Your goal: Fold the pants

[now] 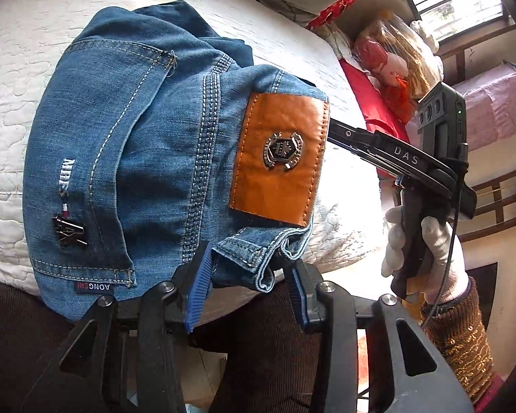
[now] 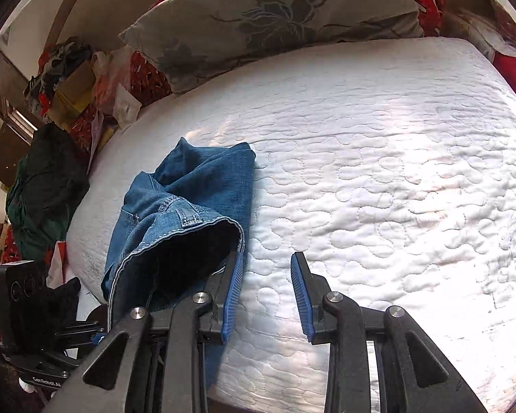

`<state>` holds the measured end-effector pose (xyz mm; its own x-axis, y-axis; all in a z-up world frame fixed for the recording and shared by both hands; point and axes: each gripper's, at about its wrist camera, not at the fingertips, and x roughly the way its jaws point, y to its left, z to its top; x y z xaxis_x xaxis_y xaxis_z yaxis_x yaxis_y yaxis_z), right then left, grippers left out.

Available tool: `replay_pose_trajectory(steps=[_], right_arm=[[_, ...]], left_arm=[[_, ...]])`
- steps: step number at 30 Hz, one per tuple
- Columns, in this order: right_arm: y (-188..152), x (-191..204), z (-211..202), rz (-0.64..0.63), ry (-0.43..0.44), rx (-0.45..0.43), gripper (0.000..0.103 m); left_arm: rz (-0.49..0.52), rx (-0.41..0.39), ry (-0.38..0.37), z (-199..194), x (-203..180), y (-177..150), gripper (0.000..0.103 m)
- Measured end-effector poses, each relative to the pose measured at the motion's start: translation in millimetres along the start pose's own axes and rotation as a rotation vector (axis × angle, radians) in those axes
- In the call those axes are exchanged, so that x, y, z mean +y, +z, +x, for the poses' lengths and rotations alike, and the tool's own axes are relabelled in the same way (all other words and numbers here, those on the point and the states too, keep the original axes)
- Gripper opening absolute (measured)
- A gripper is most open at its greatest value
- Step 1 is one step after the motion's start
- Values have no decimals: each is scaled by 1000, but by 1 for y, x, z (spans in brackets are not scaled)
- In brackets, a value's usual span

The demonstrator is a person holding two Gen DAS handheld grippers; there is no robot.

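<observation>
Lay bunched on the white quilted mattress (image 2: 378,158), near its front edge: blue jeans (image 1: 127,144), tan waistband patch (image 1: 278,158) up. Stood spread around a denim belt loop without pinching it: left gripper (image 1: 247,296). Gaped empty just beside the jeans: right gripper (image 2: 266,297).

The left gripper (image 1: 251,289) points steeply down, its blue-padded jaws parted. The right gripper (image 2: 266,296) also tilts down, jaws apart with nothing between them. A white-gloved right hand (image 1: 426,251) in a brown knitted sleeve (image 1: 461,340) clasps its handle.
</observation>
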<state>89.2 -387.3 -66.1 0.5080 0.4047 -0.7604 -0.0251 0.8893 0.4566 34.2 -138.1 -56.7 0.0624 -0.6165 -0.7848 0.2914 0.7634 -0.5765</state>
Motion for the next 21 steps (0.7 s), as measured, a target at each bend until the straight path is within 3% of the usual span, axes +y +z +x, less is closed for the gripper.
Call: replay_pose_trajectory(steps=[2, 4, 5, 6, 8, 9, 11, 14, 20, 21], right_arm=[[0, -9, -12, 76, 42, -49, 33], [1, -10, -19, 147, 112, -90, 42], [1, -11, -19, 185, 149, -101, 56], [1, -11, -18, 225, 177, -105, 63], [0, -10, -10, 280, 215, -97, 63], [-1, -10, -5, 295, 216, -86, 63], [-4, -9, 6, 303, 179, -70, 63], [-11, -12, 23, 337, 153, -39, 64], [-18, -5, 41, 330, 162, -53, 64], [-15, 0, 41, 294, 148, -66, 51]], left_arm=[[-35, 9, -62, -19, 7, -3, 42], [-79, -6, -110, -39, 20, -6, 42], [-100, -27, -111, -51, 28, -7, 42], [-125, -51, -113, -62, 37, -2, 42], [-171, -102, -115, -80, 54, 14, 46], [-192, -125, -98, -87, 62, 24, 57], [-202, -163, -71, -91, 73, 42, 67], [-224, -152, -36, -73, 88, 75, 67], [-214, -57, 27, -16, 98, 117, 67], [-239, -52, 16, -13, 102, 118, 67]])
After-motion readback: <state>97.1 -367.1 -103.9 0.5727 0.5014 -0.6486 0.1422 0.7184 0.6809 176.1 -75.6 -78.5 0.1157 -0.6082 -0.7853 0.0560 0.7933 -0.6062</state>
